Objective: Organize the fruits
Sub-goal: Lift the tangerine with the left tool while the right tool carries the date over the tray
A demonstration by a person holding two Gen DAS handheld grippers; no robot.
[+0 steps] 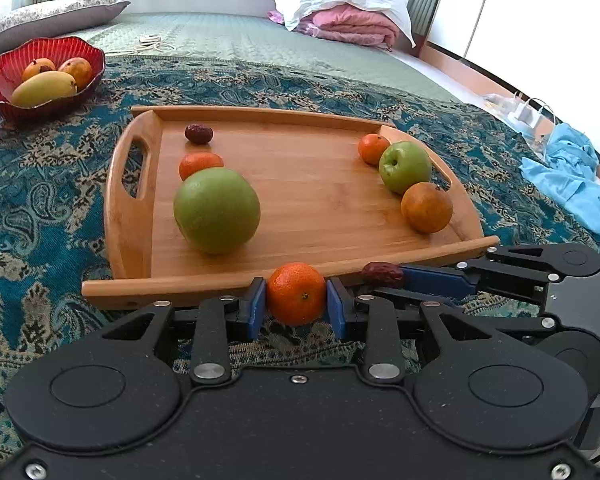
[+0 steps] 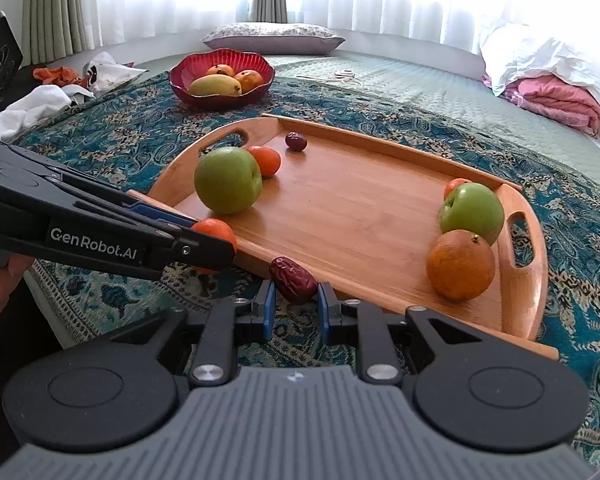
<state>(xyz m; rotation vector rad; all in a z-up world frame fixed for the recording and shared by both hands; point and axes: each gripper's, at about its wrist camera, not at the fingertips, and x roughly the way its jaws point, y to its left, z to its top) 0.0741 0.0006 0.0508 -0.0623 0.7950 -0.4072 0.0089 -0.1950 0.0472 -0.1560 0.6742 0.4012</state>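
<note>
My left gripper (image 1: 296,304) is shut on a small tangerine (image 1: 296,294) just in front of the wooden tray's near rim (image 1: 180,284). My right gripper (image 2: 296,304) is shut on a red date (image 2: 293,280), also at that rim (image 2: 380,292); it shows at the right of the left wrist view, its date (image 1: 383,275) beside the tangerine. On the tray lie a big green apple (image 1: 217,210), a tangerine (image 1: 200,163) and a date (image 1: 198,133) on the left, and a tangerine (image 1: 373,149), a green apple (image 1: 405,167) and an orange (image 1: 427,207) on the right.
A red bowl (image 1: 4,80) with mangoes (image 1: 44,88) stands at the far left on the patterned blue cloth (image 1: 40,208). A blue garment (image 1: 572,184) lies at the right edge. A pillow (image 1: 56,16) and folded pink bedding (image 1: 352,26) lie at the back of the bed.
</note>
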